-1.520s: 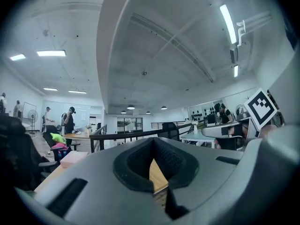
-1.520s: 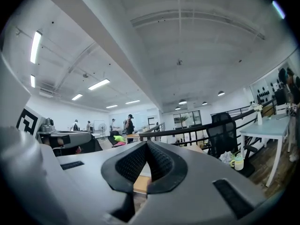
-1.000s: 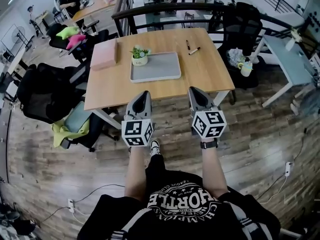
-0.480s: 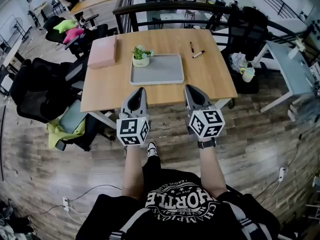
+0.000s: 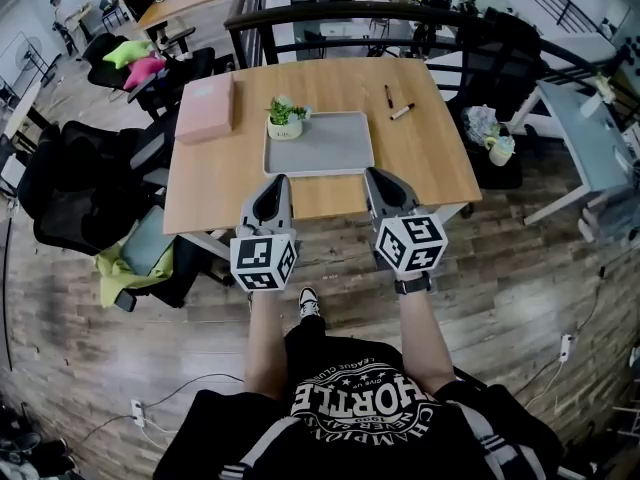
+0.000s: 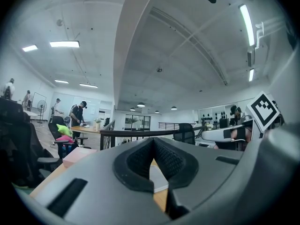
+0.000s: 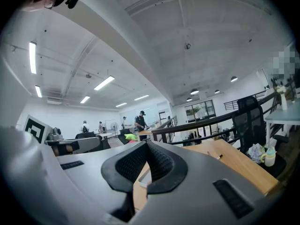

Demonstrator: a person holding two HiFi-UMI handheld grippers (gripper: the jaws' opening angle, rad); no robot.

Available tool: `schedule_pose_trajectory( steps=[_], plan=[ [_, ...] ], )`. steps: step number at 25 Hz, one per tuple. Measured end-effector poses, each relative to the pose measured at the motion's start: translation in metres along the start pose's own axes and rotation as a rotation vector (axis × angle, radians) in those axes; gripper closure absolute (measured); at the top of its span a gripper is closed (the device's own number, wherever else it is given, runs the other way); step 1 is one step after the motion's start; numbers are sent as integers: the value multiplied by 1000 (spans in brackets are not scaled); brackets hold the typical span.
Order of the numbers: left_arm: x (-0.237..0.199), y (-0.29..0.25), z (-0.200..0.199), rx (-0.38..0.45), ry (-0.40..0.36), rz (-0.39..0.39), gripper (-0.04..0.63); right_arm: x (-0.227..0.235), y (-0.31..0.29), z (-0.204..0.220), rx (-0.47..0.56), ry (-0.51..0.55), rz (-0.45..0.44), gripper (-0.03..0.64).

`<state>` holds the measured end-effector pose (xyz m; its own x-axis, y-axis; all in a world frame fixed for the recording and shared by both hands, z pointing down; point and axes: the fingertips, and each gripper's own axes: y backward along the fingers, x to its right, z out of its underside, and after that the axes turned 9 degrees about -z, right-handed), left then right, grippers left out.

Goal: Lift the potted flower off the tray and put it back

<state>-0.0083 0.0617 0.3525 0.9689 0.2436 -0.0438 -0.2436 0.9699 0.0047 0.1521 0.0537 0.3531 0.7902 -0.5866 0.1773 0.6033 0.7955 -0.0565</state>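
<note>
standing before the tabletop (image 5: 420,158), you hold both grippers level over its near edge in the head view. the left gripper (image 5: 274,182) and the right gripper (image 5: 378,174) point toward the tray (image 5: 330,148), and neither one touches anything. the potted flower (image 5: 285,120) stands upright in the far left corner of the tray, well apart from both grippers. a pink box (image 5: 207,108) lies on the left of the tray, and a pen (image 5: 402,111) lies on the right with another one just behind it.

in the left gripper view, the fingers (image 6: 136,161) are closed tip to tip with nothing between them. only a piece of the tray and of the wood shows through the hollow under the pads. the flower itself is hidden behind the gripper body here.

in the right gripper view, the fingers (image 7: 131,165) are also pressed together and empty. the near edge of the tray shows below them, and the tabletop runs away to the right.

from this i judge that the task has not really begun: the pot sits on the tray untouched. all steps are left for you: open the fingers of one gripper, reach the pot, close on it, lift it clear, then set it back on the tray.
</note>
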Motion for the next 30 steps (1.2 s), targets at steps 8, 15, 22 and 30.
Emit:
schedule_pose_trajectory(
  steps=[8, 15, 22, 30],
  plan=[
    [-12, -22, -1, -13, -1, 31, 577, 4, -27, -6, -10, 15, 15, 597],
    [-30, -41, 2, -25, 10, 47, 577, -2, -57, -5, -22, 29, 7, 597],
    [-57, -56, 5, -25, 16, 56, 577, -9, -90, 0, -33, 33, 2, 597],
    [-86, -77, 7, -24, 32, 61, 577, -12, -125, 1, -47, 44, 3, 597]
  ],
)
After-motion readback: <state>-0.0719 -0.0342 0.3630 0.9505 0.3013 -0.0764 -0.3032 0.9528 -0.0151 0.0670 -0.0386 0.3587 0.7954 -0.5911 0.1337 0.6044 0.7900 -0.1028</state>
